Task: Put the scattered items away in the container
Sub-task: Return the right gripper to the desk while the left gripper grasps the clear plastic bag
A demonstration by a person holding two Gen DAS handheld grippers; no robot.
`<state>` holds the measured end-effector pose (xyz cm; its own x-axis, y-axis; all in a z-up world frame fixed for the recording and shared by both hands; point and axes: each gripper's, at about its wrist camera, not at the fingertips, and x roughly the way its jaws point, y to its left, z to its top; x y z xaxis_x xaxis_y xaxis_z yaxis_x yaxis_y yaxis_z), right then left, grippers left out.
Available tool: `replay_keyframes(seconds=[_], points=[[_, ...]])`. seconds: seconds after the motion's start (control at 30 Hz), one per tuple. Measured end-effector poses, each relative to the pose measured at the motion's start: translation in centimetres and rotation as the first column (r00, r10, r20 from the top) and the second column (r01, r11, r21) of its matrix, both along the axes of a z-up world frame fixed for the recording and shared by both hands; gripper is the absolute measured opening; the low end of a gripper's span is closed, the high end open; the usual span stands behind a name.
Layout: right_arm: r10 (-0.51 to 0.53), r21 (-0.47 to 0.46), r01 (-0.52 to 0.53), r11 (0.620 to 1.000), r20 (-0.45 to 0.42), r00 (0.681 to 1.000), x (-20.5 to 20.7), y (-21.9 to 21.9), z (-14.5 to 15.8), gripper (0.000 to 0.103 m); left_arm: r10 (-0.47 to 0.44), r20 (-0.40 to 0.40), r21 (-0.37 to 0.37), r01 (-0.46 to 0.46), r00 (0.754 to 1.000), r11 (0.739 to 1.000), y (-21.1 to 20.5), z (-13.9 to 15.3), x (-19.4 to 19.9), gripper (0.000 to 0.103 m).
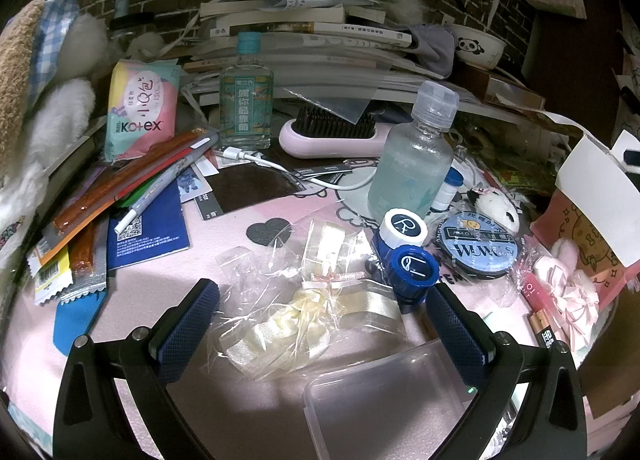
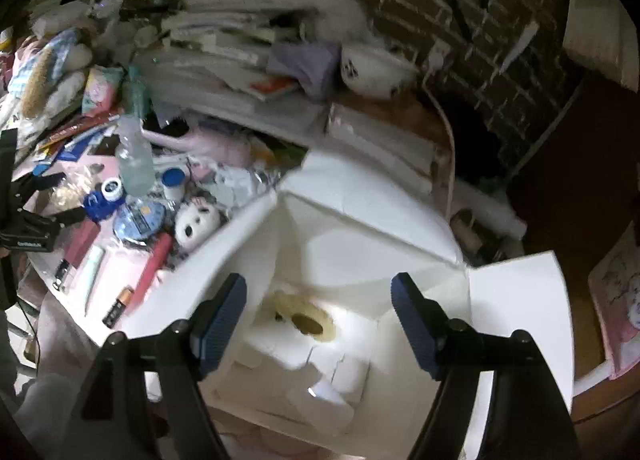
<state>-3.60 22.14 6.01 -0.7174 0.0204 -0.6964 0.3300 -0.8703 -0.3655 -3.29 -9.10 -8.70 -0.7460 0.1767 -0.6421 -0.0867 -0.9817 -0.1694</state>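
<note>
Left claw [image 1: 322, 324] open around ribbon bag [image 1: 304, 312], lens case [image 1: 404, 256] beside, right claw [image 2: 318, 324] open above white box [image 2: 360, 228]

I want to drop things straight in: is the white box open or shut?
Open. The white box has its flaps spread outward, and the right gripper looks straight down into its interior, where items already lie.

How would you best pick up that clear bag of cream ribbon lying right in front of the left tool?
Probably at the pinched middle of the ribbon bag, where the small bow gathers it. The bag lies flat and crinkly between the open fingers of the left hand-held gripper, so come from above and in front, closing across the narrow waist. The blue lens case sits close on the right; keep clear of it.
</note>
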Motion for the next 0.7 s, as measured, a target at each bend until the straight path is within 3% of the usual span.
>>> replay_keyframes(seconds=[0.4,0.6,0.7], points=[[0.145,-0.118,-0.152,0.981,-0.068,0.987,2.3,-6.0,0.5,0.073,-0.005,0.002,-0.002,0.005,1.0,1.0,-0.1,0.1,0.2,0.103],[0.231,-0.196,-0.235,0.952,-0.043,0.972,3.3,-9.3,-0.7,0.073,0.008,0.015,-0.03,-0.007,1.0,1.0,0.1,0.2,0.1,0.103],[0.275,-0.238,-0.271,0.933,-0.018,0.961,4.2,-10.7,-2.1,0.073,0.026,-0.005,-0.079,-0.026,1.0,0.997,0.1,0.5,0.3,0.103]])
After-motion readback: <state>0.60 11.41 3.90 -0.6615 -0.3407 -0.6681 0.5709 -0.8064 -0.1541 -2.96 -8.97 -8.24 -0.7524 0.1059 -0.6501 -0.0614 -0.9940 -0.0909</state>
